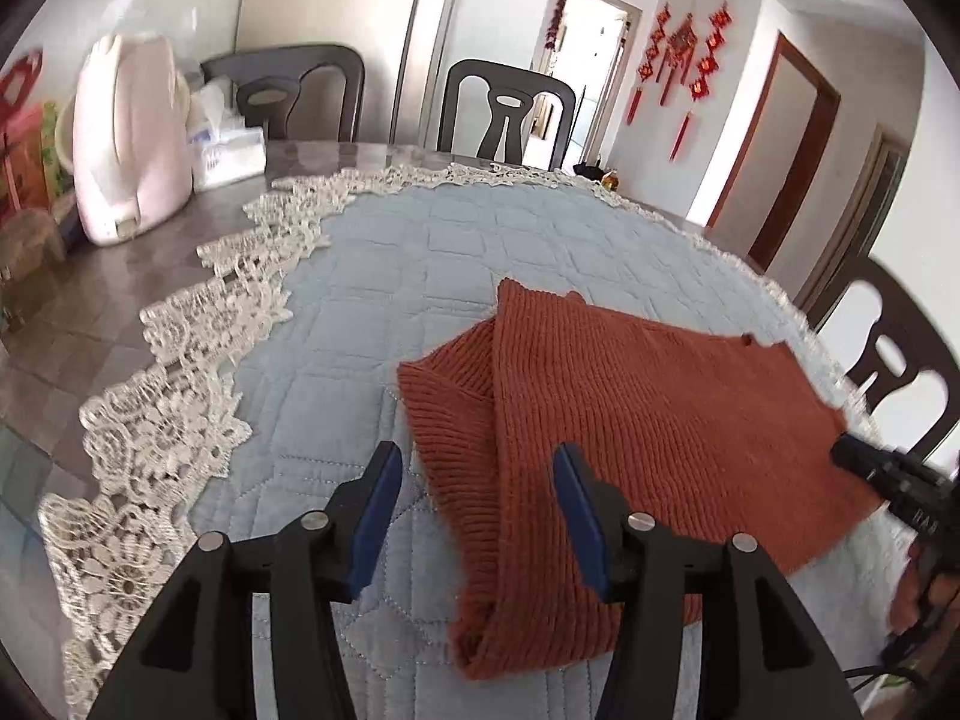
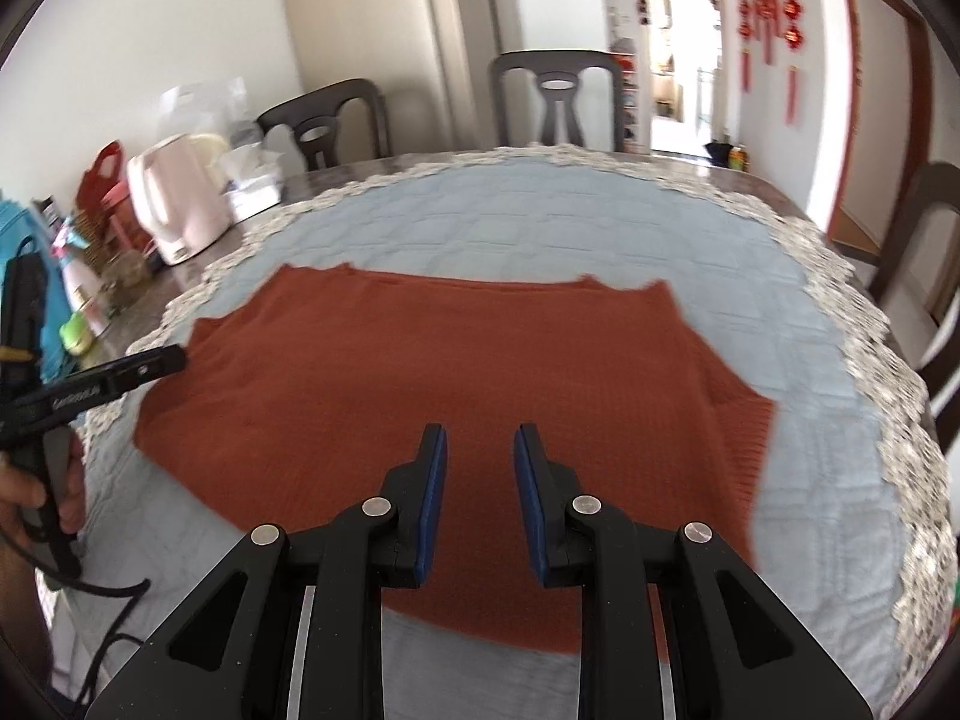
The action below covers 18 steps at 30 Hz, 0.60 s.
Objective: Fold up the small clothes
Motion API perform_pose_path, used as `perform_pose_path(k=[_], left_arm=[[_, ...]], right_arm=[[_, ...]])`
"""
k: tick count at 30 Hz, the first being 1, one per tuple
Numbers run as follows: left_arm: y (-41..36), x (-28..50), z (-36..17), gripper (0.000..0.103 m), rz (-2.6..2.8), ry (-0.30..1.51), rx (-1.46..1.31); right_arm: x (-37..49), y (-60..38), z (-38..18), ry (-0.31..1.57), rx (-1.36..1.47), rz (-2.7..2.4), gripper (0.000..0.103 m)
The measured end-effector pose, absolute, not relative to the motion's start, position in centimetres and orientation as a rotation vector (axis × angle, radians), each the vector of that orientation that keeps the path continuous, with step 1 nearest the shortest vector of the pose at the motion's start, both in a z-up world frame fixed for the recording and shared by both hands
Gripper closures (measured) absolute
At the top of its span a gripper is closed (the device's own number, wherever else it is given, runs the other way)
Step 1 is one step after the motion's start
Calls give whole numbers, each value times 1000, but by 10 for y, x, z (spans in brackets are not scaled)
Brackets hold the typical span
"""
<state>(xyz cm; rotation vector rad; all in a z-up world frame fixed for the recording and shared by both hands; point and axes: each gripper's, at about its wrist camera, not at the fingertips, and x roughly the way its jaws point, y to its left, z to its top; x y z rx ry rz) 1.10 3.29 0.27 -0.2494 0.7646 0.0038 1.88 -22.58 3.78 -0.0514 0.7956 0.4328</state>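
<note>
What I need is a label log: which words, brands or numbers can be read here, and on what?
None reads clearly.
White lettering on left gripper: blurred.
White marks on right gripper: blurred.
Blue print on tissue pack: blurred.
Any on red wall hangings: too small to tell.

Home dining rm; table (image 2: pixel 750 177), chairs (image 2: pixel 558 99)

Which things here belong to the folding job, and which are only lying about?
For the job: rust knitted garment, blue quilted cloth beneath it, left claw, right claw.

Lying about: pink kettle, tissue pack, chairs.
</note>
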Motion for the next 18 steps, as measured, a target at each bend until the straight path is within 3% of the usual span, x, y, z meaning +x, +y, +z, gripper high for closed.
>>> perform_pose_path(k=[18], left_arm=[[55,32,-17,42,-112,796,-501]], right_arm=[[34,-176,25,833,-100,559,79]])
